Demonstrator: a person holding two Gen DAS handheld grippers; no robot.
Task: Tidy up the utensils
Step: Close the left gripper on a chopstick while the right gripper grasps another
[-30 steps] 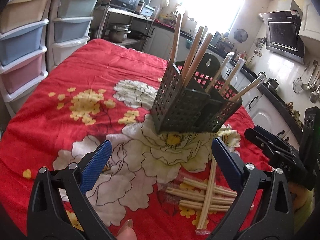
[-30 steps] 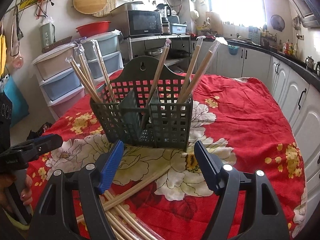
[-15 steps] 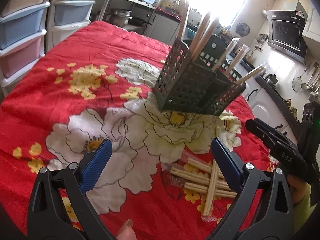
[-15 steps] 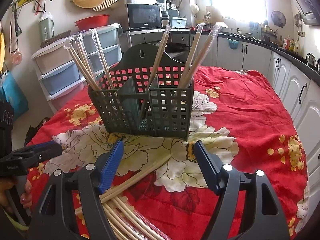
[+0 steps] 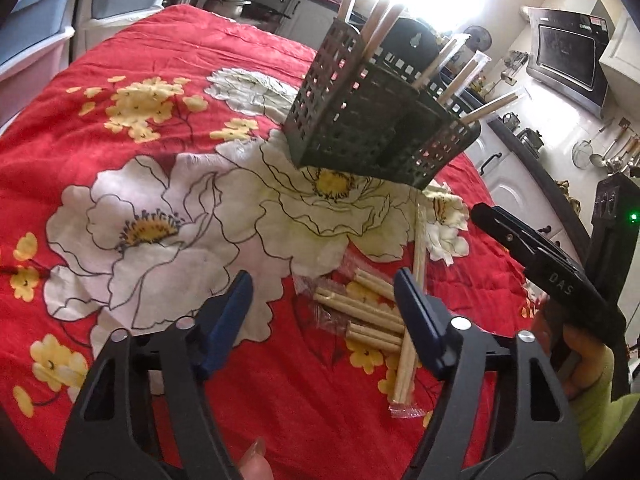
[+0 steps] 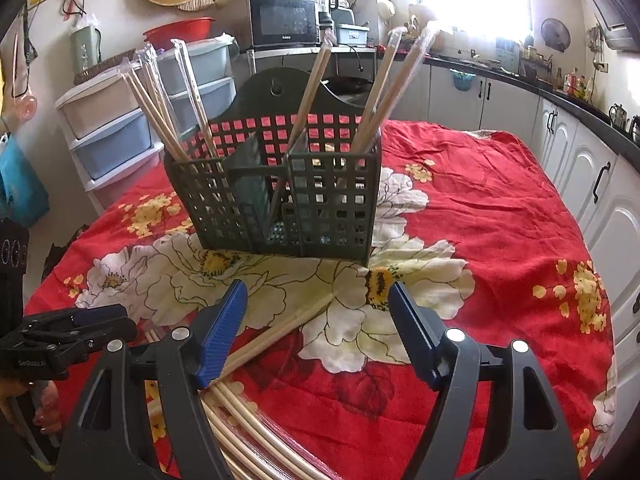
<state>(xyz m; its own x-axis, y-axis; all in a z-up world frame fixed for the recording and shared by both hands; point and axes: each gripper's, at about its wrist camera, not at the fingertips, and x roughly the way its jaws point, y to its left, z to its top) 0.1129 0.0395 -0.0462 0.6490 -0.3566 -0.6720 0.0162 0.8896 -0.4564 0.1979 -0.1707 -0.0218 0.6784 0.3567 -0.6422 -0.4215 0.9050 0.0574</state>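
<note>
A dark green slotted utensil basket [image 6: 276, 196] stands on the red flowered tablecloth [image 6: 480, 208] with several wrapped wooden chopsticks [image 6: 376, 92] upright in its compartments. It also shows in the left wrist view [image 5: 372, 128]. Loose wrapped chopsticks [image 5: 376, 316] lie in a pile on the cloth in front of it, also in the right wrist view [image 6: 276, 332]. My left gripper [image 5: 324, 312] is open and empty, low over the pile. My right gripper [image 6: 316, 320] is open and empty above the cloth, with one chopstick running under its left finger.
Stacked plastic drawer units [image 6: 116, 120] stand beyond the table's far left edge. A microwave [image 6: 284, 20] sits on a rack behind. White kitchen cabinets [image 6: 592, 184] run along the right. The right gripper's body [image 5: 552, 272] shows right of the pile.
My left gripper has lowered and moved forward to the loose chopstick pile, and its jaws have narrowed. My right gripper has edged slightly closer to the basket.
</note>
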